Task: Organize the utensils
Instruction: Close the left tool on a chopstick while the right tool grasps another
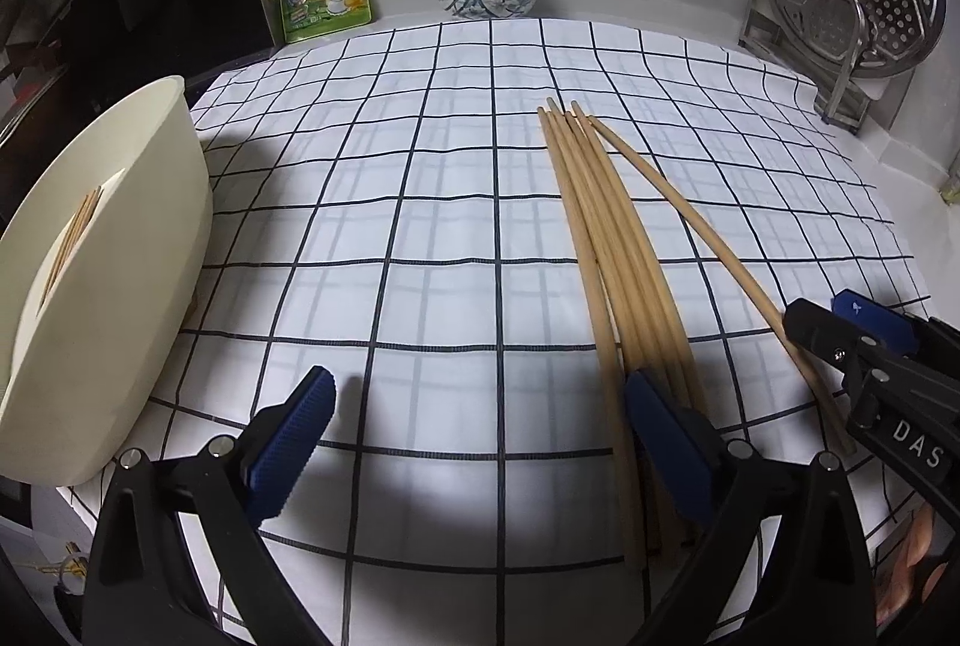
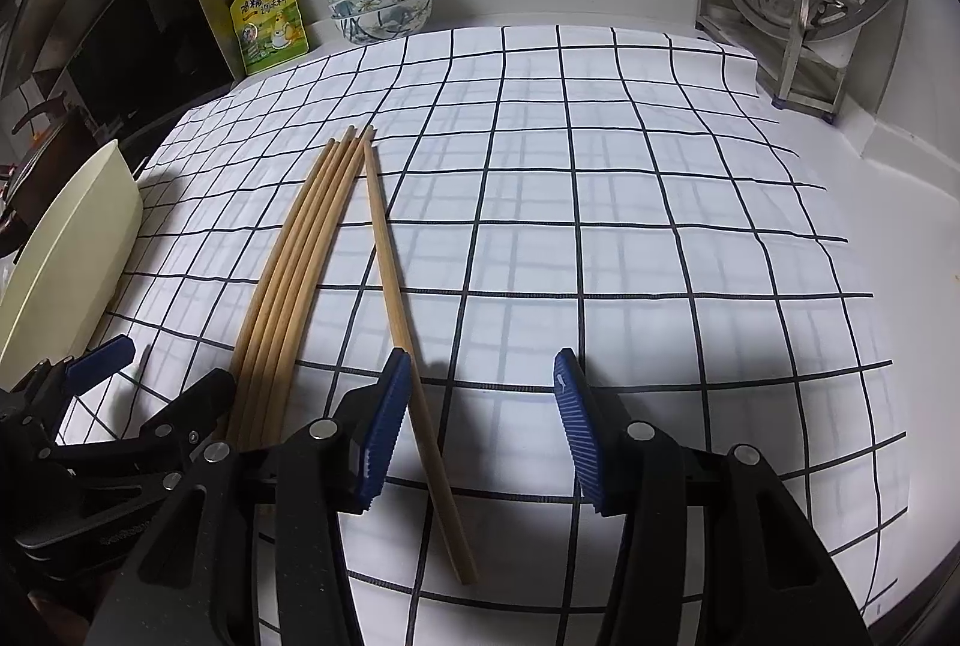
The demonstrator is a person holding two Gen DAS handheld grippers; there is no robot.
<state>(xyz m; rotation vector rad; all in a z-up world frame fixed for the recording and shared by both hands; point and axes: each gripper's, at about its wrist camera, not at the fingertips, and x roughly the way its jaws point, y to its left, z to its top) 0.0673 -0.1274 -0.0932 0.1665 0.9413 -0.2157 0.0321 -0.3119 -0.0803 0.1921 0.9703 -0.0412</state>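
pick-up step: left tongs (image 1: 477, 427) wide and empty, right tongs (image 2: 483, 421) half-open and empty beside pale wooden chopsticks (image 1: 606, 250) on checked bench cloth (image 1: 420, 202); next likely grasp, carry to cream plastic holder (image 1: 114, 286).

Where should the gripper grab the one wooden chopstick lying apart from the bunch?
Probably at the near, thicker end of the lone wooden chopstick, coming from above with a pad on each long side. It lies flat on the white checked cloth, apart from the bundle of chopsticks, beside the open right gripper.
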